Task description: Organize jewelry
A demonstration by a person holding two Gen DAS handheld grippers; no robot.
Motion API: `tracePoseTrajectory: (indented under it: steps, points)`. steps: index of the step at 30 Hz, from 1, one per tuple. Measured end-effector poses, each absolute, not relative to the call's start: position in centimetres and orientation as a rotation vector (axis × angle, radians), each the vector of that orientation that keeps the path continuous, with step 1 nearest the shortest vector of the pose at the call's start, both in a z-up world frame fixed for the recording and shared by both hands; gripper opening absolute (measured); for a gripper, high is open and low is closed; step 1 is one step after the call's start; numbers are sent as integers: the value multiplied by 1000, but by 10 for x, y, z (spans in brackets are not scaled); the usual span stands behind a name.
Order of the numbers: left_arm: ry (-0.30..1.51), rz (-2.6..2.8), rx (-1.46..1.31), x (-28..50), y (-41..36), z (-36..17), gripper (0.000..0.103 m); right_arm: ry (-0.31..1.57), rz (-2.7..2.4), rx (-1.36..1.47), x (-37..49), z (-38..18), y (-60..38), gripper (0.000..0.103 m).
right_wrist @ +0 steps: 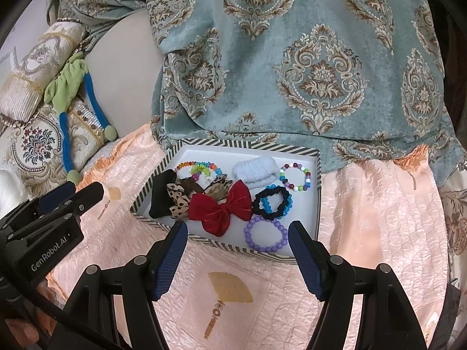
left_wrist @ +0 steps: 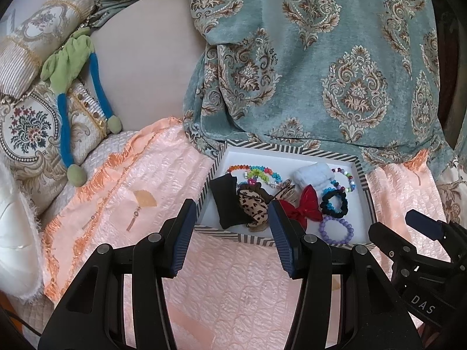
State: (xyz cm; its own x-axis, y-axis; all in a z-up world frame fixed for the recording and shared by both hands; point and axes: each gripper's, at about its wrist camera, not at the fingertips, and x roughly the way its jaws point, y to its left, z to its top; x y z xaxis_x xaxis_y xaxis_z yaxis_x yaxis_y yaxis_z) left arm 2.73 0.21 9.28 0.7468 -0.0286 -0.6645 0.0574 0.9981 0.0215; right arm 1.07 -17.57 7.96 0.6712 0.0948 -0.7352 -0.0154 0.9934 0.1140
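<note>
A shallow white tray (right_wrist: 316, 192) with a black-and-white striped rim is lying flat on the pink bedspread. Inside it, a red bow (right_wrist: 221, 208) is sitting at centre, touching a leopard-print bow (right_wrist: 176, 201). A purple bead bracelet (right_wrist: 264, 233) is lying nearest the front rim, a black-and-blue scrunchie (right_wrist: 271, 202) just behind it, and a multicoloured bead bracelet (right_wrist: 295, 176) farther back.

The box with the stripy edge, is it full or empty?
Nearly full. The box holds a red bow, a purple bracelet, a white scrunchie and more, with only little white gaps of floor showing.
</note>
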Motion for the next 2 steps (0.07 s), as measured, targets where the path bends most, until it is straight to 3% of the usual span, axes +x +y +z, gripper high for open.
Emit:
tracePoseTrajectory:
  steps: [2]
  points:
    - [730, -46, 43, 28, 2, 91, 51, 838, 59, 106, 11, 77, -179, 69]
